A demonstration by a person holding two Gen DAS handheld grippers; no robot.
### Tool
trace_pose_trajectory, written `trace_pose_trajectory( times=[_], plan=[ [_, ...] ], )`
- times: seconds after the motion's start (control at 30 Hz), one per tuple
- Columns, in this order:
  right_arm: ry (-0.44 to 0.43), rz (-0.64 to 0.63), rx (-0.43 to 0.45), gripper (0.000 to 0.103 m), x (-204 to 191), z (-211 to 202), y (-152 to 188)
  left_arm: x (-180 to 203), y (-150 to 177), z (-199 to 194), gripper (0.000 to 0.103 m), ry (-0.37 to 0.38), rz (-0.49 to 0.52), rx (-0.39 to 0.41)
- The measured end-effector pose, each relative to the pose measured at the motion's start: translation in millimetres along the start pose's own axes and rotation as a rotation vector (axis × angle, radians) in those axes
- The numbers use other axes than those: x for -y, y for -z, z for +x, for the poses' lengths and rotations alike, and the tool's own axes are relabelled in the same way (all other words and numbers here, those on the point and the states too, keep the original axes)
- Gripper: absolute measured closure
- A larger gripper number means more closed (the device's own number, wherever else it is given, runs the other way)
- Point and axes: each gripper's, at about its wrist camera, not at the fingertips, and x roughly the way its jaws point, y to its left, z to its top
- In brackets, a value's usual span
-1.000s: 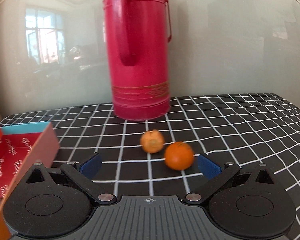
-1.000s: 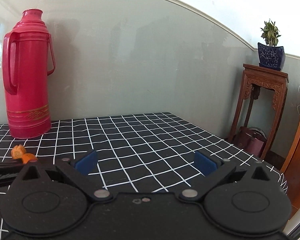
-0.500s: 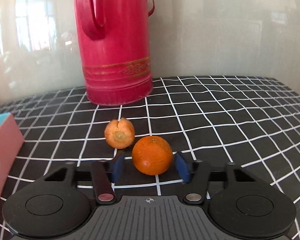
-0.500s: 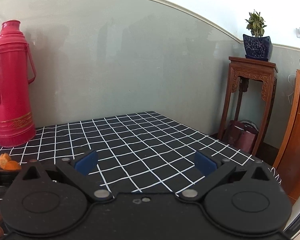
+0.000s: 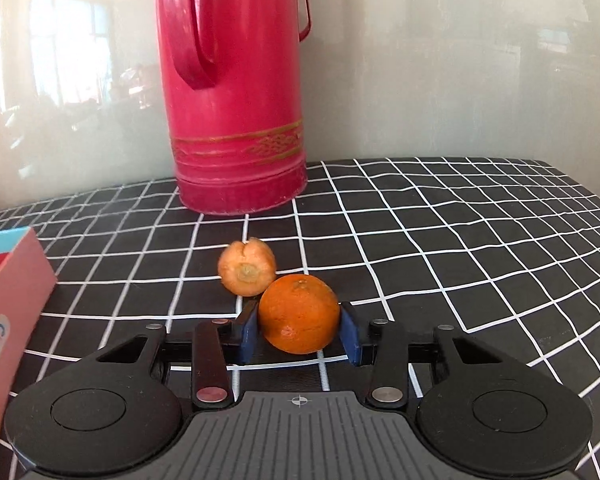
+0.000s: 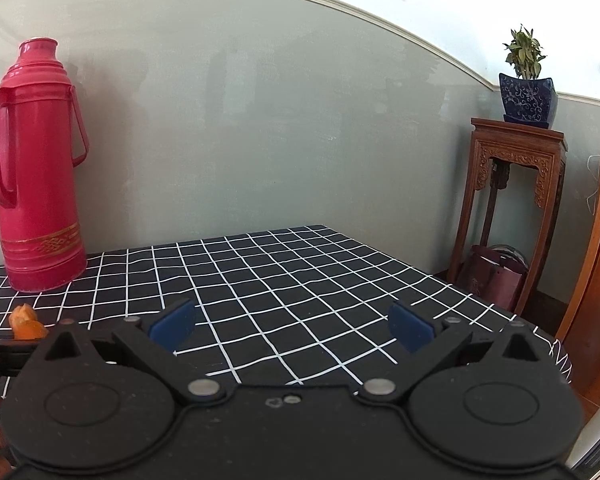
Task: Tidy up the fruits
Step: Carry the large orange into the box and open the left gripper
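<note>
The left gripper (image 5: 299, 330) has just been closing, and now its two blue pads (image 5: 247, 334) press on a round orange tangerine (image 5: 299, 314) — one pad on each side. The tangerine sits low on the black tablecloth with white squares (image 5: 460, 240). Just behind it, and touching it, lies a paler, peeled-looking fruit (image 5: 247, 267) with a little dip in its top. I cannot tell what kind of fruit that one is.

Farther back a tall red thermos (image 5: 236, 92) stands upright near the shiny grey-green wall (image 5: 440, 72). Its big handle faces the camera. At the left edge a pink and red cardboard box (image 5: 8, 308) pokes into view, near the gripper but not touching it.

The right gripper (image 6: 292, 326) is spread wide — nothing is between its blue pads (image 6: 172, 324). It hangs over a bare part of the same checked cloth. From this side the thermos is far to the left, and the two fruits show as a small orange bit at the left edge, next to a dark strip of the left gripper.

Off the table, at the right, a carved wooden stand (image 6: 516, 208) holds a green plant in a dark blue pot (image 6: 527, 98).
</note>
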Motion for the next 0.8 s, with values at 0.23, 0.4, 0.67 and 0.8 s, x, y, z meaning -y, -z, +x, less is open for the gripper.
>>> trace_pose_trajectory(
  times=[0.23, 0.4, 0.67, 0.8],
  plan=[
    [-0.03, -0.027, 0.001, 0.006, -13.8, -4.5, 1.2, -25.2, -1.6, -31.7, 0.061, -0.042, 0.005, 0.051],
    [-0.07, -0.064, 0.011, 0.006, -32.5, -10.7, 2.4, -55.4, -0.3, -59.2, 0.06, -0.123, -0.005, 0.095],
    [-0.169, -0.12, 0.024, 0.006, -72.4, -24.8, 5.1, -127.5, 9.4, -85.2, 0.06, -0.263, -0.072, 0.102],
    [-0.234, -0.15, 0.032, 0.006, -93.3, -32.0, 7.7, -169.4, 18.2, -85.1, 0.06, -0.347, -0.12, 0.075]
  ],
)
